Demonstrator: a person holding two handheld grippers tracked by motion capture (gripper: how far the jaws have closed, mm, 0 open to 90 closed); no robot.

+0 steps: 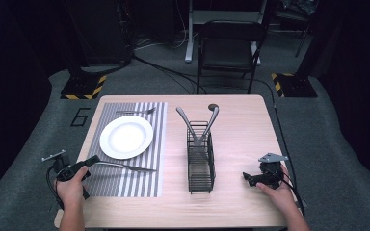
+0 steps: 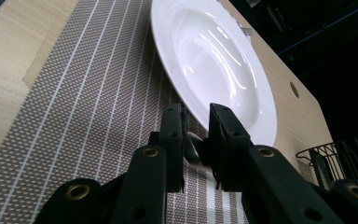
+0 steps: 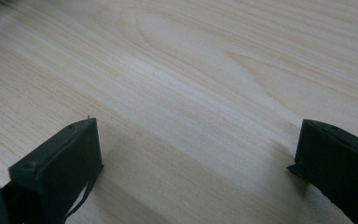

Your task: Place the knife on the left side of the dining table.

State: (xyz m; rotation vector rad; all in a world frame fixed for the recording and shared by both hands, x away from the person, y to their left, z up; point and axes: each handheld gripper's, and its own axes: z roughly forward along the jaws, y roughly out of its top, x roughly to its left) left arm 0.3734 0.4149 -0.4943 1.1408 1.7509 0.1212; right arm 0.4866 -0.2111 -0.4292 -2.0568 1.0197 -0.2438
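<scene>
A white plate [image 1: 126, 137] sits on a striped grey placemat [image 1: 125, 183]. Along the plate's near side lies a slim metal utensil [image 1: 125, 167] on the mat. My left gripper [image 1: 92, 161] is low at the mat's left edge, at the utensil's handle end. In the left gripper view the jaws of the left gripper [image 2: 196, 135] stand a narrow gap apart. The handle tip [image 2: 195, 143] lies between them on the mat, and the pads look just off it. The plate [image 2: 214, 60] rises behind. My right gripper [image 1: 248, 178] rests open on bare wood at the table's right; in its own view the right gripper [image 3: 198, 154] holds nothing.
A fork [image 1: 136, 111] lies on the mat beyond the plate. A black wire caddy [image 1: 201, 166] stands mid-table with two grey utensils [image 1: 189, 122] leaning out of it. The caddy's rim [image 2: 335, 154] also shows on the right. A folding chair [image 1: 229, 48] stands behind the table.
</scene>
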